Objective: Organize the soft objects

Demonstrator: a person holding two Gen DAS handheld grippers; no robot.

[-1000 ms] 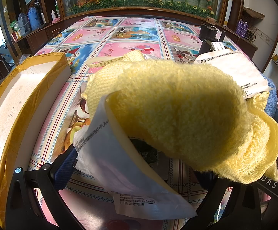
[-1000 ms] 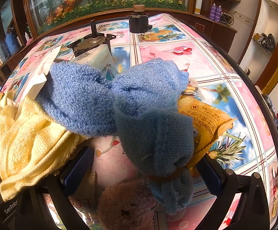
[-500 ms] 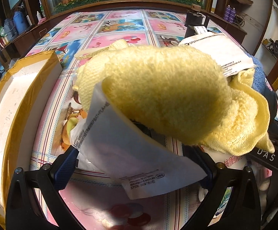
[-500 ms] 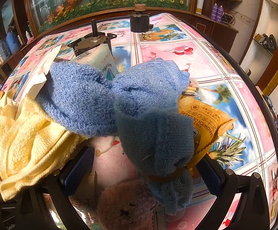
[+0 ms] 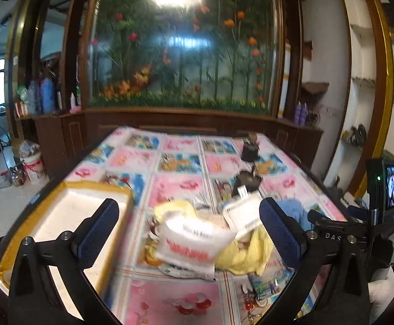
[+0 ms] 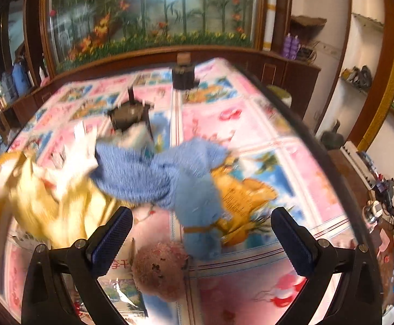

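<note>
Left wrist | right gripper [image 5: 332,237] body reads "DAS" | white packet [image 5: 194,241] red print unreadable

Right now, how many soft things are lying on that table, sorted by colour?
Yellow towel: 1
Blue towel: 1
Brown plush toy: 1
Total: 3 soft things, as far as the blur lets me tell. Crinkly packets lie among them, and both tongs are open and empty.
</note>
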